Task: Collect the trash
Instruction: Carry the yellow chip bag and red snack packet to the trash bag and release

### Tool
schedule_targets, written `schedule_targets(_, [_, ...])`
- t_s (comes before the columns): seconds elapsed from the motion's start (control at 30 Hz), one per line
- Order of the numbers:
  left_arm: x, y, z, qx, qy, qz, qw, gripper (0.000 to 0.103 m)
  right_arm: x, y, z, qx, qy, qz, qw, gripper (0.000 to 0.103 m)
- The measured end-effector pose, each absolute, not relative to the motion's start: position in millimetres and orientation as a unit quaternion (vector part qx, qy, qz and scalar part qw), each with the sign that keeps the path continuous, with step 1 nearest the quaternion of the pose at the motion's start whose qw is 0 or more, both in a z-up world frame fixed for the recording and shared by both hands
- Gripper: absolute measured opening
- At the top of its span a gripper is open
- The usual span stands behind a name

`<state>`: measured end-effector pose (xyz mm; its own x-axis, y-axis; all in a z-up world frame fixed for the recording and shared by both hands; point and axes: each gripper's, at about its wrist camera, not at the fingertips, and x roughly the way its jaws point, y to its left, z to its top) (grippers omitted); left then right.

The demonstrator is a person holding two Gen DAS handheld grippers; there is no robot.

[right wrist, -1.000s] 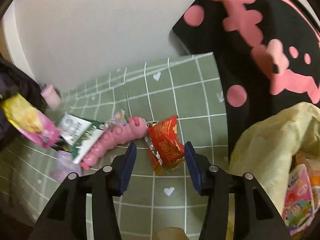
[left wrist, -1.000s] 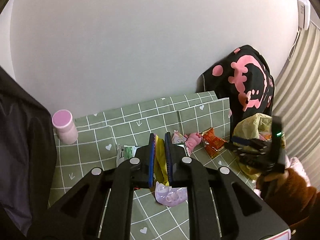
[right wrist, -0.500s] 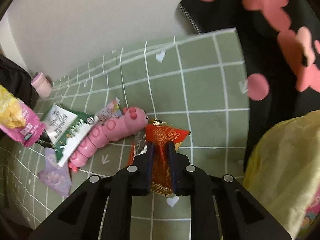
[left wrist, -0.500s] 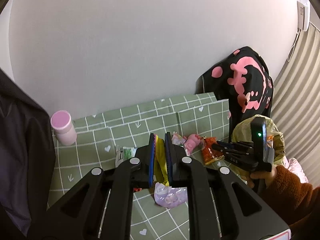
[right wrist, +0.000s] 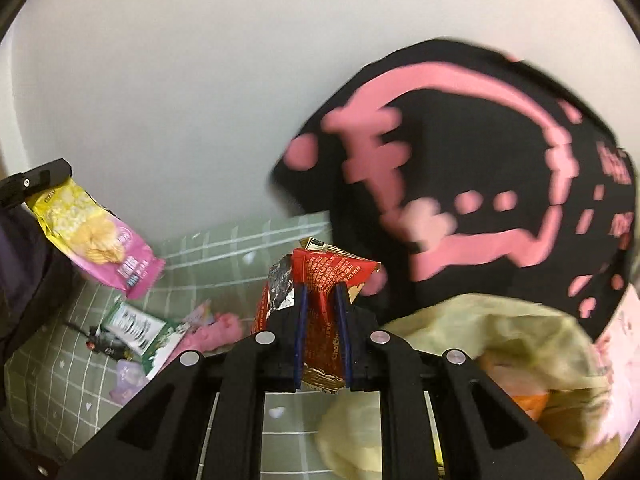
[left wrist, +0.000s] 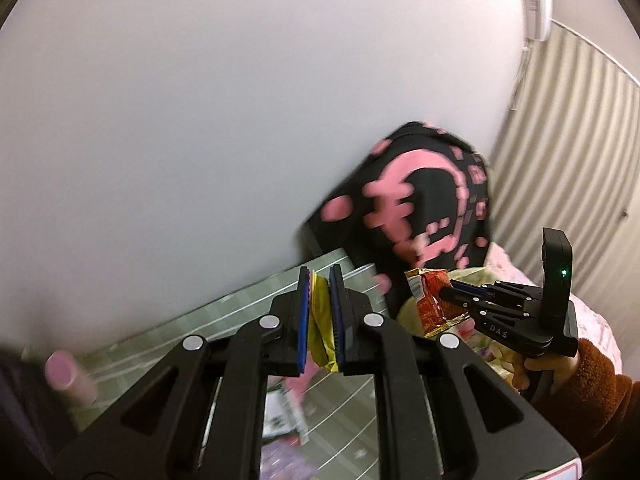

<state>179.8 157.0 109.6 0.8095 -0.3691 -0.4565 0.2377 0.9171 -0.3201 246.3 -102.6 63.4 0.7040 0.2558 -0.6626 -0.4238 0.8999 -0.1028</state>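
My left gripper (left wrist: 320, 280) is shut on a yellow and pink chip bag (left wrist: 322, 336), held in the air; the bag also shows in the right wrist view (right wrist: 96, 236) hanging from the left gripper (right wrist: 36, 184). My right gripper (right wrist: 320, 292) is shut on a red snack wrapper (right wrist: 324, 276), lifted above the green checked cloth (right wrist: 48, 376). In the left wrist view the right gripper (left wrist: 446, 294) holds the red wrapper (left wrist: 430, 300) beside a pale yellow trash bag (right wrist: 480, 328).
A green and white packet (right wrist: 136, 328), a pink caterpillar toy (right wrist: 212, 336) and a lilac plastic piece (right wrist: 126, 376) lie on the cloth. A pink-capped bottle (left wrist: 64, 376) stands at the left. A black and pink bag (right wrist: 480, 168) leans against the wall.
My right gripper closed on the red wrapper and lifted it off the cloth toward the trash bag. My left gripper rose and swung right with the chip bag.
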Motion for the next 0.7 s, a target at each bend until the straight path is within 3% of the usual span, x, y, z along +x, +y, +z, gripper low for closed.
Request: schedule_targets(0.7, [261.3, -23.1, 107.5, -0.158, 0.293, -0.391, 0.858, 0.009, 214.5, -262.3, 116.0, -0.071, 0.306, -0.010, 0.949, 0.014])
